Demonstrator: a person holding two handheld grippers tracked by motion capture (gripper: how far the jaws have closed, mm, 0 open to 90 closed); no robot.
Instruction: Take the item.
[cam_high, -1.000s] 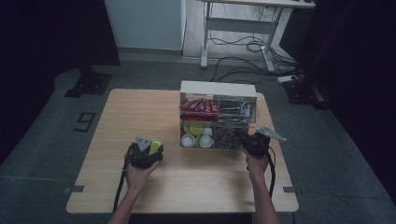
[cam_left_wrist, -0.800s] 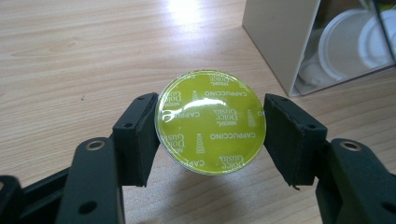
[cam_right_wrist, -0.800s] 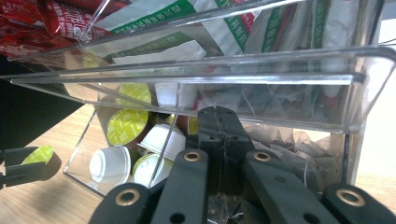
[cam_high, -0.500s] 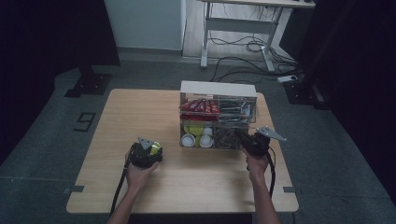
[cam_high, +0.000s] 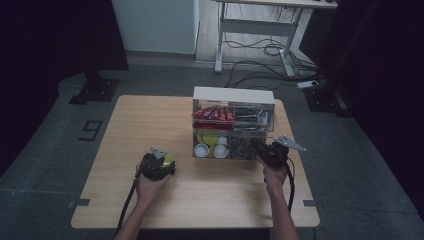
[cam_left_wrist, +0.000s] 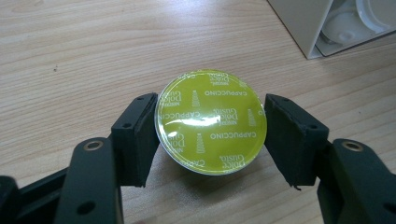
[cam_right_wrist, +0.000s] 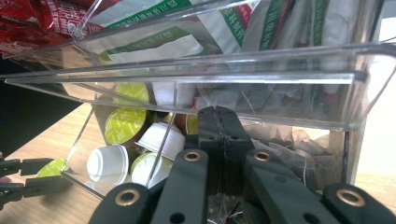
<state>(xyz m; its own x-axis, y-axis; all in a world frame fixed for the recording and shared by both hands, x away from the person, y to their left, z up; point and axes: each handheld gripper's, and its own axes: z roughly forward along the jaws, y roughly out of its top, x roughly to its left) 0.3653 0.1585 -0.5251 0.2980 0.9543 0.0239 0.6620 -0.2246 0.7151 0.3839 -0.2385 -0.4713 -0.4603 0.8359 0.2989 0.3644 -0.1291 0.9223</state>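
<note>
A yellow-green coffee capsule (cam_left_wrist: 210, 121) with a foil lid marked cappuccino stands on the wooden table (cam_left_wrist: 93, 46). My left gripper (cam_left_wrist: 210, 135) brackets it. Its jaws have just been opening, and the pads (cam_left_wrist: 140, 135) sit right at the capsule's rim, no longer squeezing it. In the high view the left gripper (cam_high: 161, 162) and capsule (cam_high: 169, 160) are at the front left of a clear organizer (cam_high: 234, 95). My right gripper (cam_right_wrist: 218, 126) is shut, its tips against the organizer's lower front (cam_right_wrist: 261, 88); in the high view the right gripper (cam_high: 257, 149) is at the box's front right.
The organizer holds red sachets (cam_high: 214, 114) and paper packets (cam_right_wrist: 261, 28) above, with white and green capsules (cam_right_wrist: 121, 144) and tea bags below. The table's front edge (cam_high: 200, 222) lies close behind both hands. A desk and cables stand on the floor beyond.
The left gripper has edged slightly to the right with the capsule still between its jaws. The right gripper has stayed put at the organizer.
</note>
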